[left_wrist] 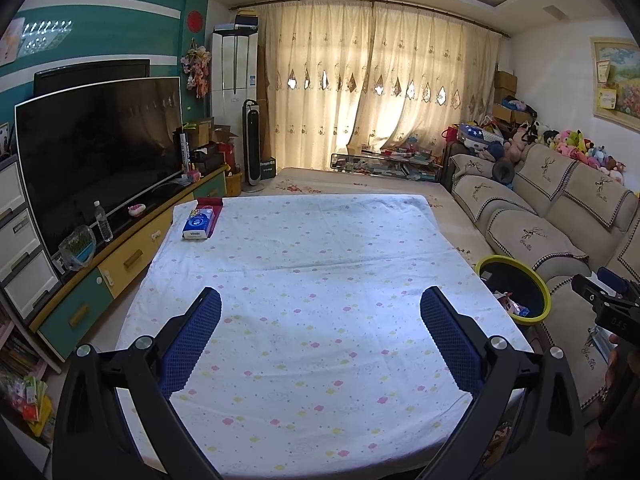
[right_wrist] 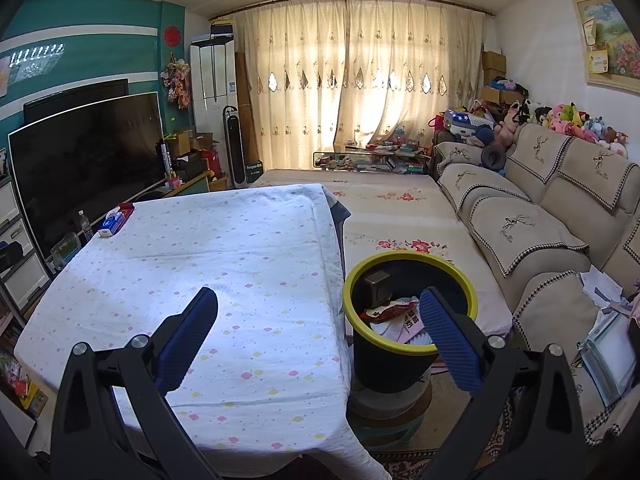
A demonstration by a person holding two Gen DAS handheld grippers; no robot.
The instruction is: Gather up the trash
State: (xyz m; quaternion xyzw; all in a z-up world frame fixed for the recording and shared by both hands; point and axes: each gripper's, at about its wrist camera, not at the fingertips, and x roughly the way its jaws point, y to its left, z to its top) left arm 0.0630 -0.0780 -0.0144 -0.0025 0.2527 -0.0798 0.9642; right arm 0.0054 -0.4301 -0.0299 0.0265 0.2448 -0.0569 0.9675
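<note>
Left gripper (left_wrist: 320, 308): held above the near half of the surface; blue-padded fingers (left_wrist: 192, 344) spread wide apart, nothing between them.
Right gripper (right_wrist: 318, 308): held over the surface's near corner beside the bin; fingers (right_wrist: 450, 340) wide apart and empty, one over the cloth, the other in front of the bin's mouth.
Surface (left_wrist: 320, 248): covered by a white cloth with small coloured flowers, bare but for the tissue pack.
Bin (right_wrist: 404, 320): black with a yellow-green rim, standing just beside the surface's edge, between it and the sofa, raised on a round stand.
Trash (right_wrist: 394, 312): wrappers and paper lie inside the bin, a red-and-white wrapper on top.
Tissue pack (left_wrist: 197, 223): blue, at the surface's far corner on the television side, well apart from the bin.
Sofa (right_wrist: 540, 216): beige, beyond the bin.
</note>
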